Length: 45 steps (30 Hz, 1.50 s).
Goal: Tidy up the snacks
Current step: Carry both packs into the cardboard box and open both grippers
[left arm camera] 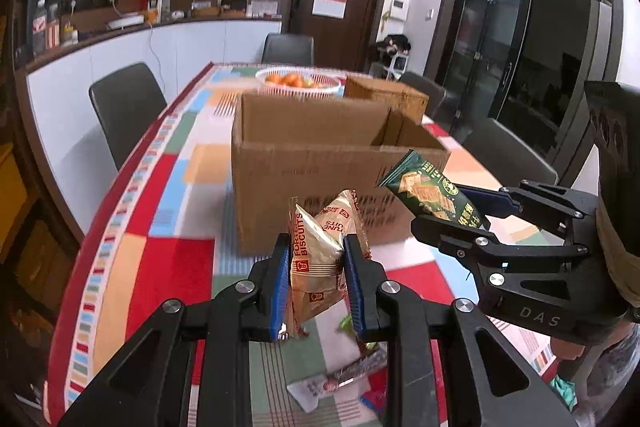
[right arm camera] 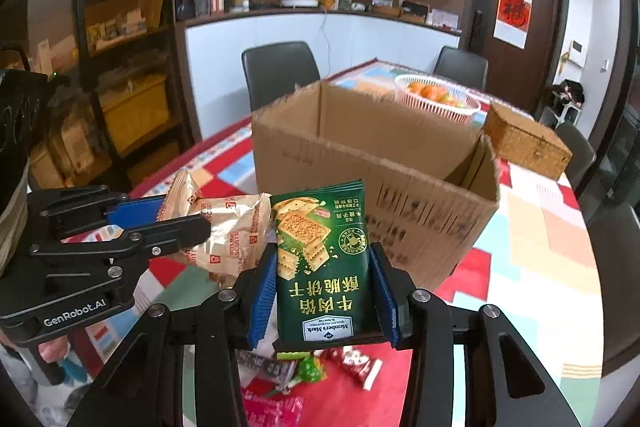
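My left gripper (left arm camera: pixel 317 243) is shut on a crumpled gold fortune-biscuit packet (left arm camera: pixel 316 279), held upright above the table. My right gripper (right arm camera: pixel 323 255) is shut on a flat green cracker packet (right arm camera: pixel 324 287), its print upside down. Each shows in the other's view: the right gripper (left arm camera: pixel 444 207) holds the green packet (left arm camera: pixel 420 187) to the right, and the left gripper (right arm camera: pixel 184 217) holds the gold packet (right arm camera: pixel 232 227) to the left. An open cardboard box (left arm camera: pixel 304 179) (right arm camera: pixel 400 195) stands on the table just beyond both packets; its inside is hidden.
Loose wrapped snacks (left arm camera: pixel 340 375) (right arm camera: pixel 352 363) lie on the patchwork tablecloth (left arm camera: pixel 172 259) beneath the grippers. Behind the box are a white basket of oranges (left arm camera: pixel 298 83) (right arm camera: pixel 436 99) and a wicker box (left arm camera: pixel 386 97) (right arm camera: pixel 524 143). Dark chairs (left arm camera: pixel 124 107) ring the table.
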Motion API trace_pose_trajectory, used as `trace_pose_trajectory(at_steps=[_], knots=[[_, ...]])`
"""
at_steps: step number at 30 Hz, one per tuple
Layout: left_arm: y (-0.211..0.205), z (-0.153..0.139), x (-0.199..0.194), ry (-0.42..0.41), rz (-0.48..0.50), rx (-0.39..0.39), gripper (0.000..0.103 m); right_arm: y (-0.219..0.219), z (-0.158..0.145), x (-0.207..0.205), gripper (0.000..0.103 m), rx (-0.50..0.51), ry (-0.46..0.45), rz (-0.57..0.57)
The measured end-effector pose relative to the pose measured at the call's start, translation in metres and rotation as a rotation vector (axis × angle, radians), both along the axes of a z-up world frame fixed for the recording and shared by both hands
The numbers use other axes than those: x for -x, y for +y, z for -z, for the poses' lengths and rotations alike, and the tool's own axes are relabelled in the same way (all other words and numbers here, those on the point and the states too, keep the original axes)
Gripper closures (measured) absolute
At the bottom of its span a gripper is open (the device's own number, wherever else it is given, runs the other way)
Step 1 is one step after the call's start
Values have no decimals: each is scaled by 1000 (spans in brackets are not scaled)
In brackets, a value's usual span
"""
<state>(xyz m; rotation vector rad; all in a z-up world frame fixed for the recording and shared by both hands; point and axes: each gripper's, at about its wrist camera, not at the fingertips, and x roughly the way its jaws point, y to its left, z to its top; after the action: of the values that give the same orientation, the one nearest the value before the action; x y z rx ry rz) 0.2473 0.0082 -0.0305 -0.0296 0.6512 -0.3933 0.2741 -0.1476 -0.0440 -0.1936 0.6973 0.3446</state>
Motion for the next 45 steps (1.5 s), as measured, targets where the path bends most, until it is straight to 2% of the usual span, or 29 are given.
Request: trace_pose_trajectory(at_steps=[12, 22, 28, 38, 41, 43, 45], knots=[[-11, -39, -21, -98, -2, 23, 77, -13, -34, -9, 58, -53, -93, 46], [-26, -60, -63, -141, -20, -24, 77, -27, -57, -45, 58, -80, -129, 85], [-32, -67, -89, -141, -30, -42, 77, -35, -62, -76, 58, -82, -120, 111], [-41, -60, -132, -80, -48, -73, 76, -39, -53, -118, 58, -78, -73, 107], [-44, -57, -137, -70, -68, -105, 69, -39, -47, -129, 57, -80, -56, 106], [-43, -58, -133, -75, -78, -112, 54, -40, -42, -134, 45, -81, -46, 115], [-42, -59, -122, -107, -77, -125, 50, -44, -40, -133, 44, -107, -36, 131]])
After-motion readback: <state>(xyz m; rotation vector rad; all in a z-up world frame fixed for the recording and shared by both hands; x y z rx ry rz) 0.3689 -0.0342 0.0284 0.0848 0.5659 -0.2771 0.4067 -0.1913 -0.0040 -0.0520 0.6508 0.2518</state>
